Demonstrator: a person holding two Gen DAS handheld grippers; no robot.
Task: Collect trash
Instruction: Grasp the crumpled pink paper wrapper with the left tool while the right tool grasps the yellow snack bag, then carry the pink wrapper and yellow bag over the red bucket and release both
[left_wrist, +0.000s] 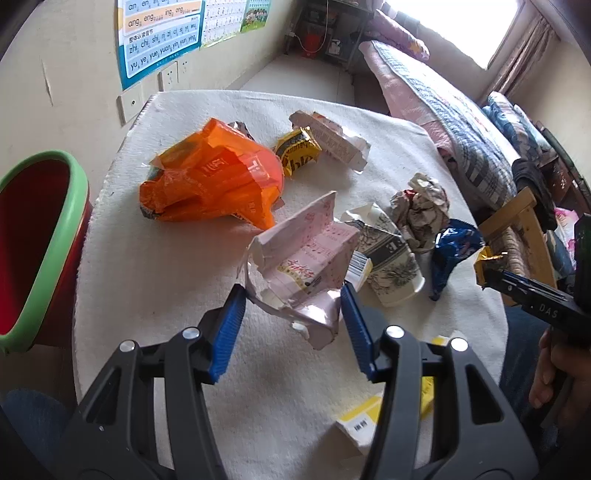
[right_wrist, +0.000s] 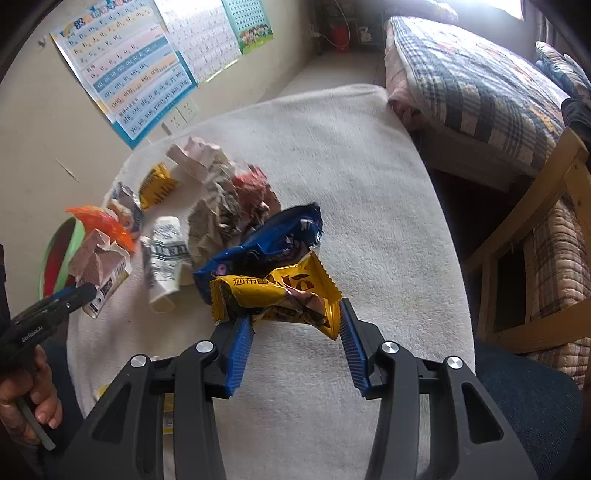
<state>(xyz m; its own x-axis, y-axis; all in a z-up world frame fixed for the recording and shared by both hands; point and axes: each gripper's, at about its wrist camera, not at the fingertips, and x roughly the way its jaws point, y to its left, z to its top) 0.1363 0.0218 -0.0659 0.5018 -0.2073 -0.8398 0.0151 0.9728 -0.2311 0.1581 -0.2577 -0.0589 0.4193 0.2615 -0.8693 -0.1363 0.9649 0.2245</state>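
Trash lies on a white towel-covered table (left_wrist: 177, 266). My left gripper (left_wrist: 293, 299) is closed around a torn pink carton (left_wrist: 303, 266), a pad on each side. My right gripper (right_wrist: 295, 314) is shut on a yellow snack wrapper (right_wrist: 280, 295) and holds it above the table; it also shows in the left wrist view (left_wrist: 487, 264). An orange plastic bag (left_wrist: 210, 181), a yellow wrapper (left_wrist: 297, 153), another pink carton (left_wrist: 332, 138), a crushed paper cup (left_wrist: 391, 258), crumpled paper (left_wrist: 421, 206) and a blue wrapper (left_wrist: 452, 251) lie around.
A red bin with a green rim (left_wrist: 40, 243) stands at the table's left edge. A yellow-white box (left_wrist: 360, 421) lies near the front. A bed with a plaid quilt (left_wrist: 454, 122) and a wooden chair (right_wrist: 535, 258) stand on the right. Posters hang on the wall.
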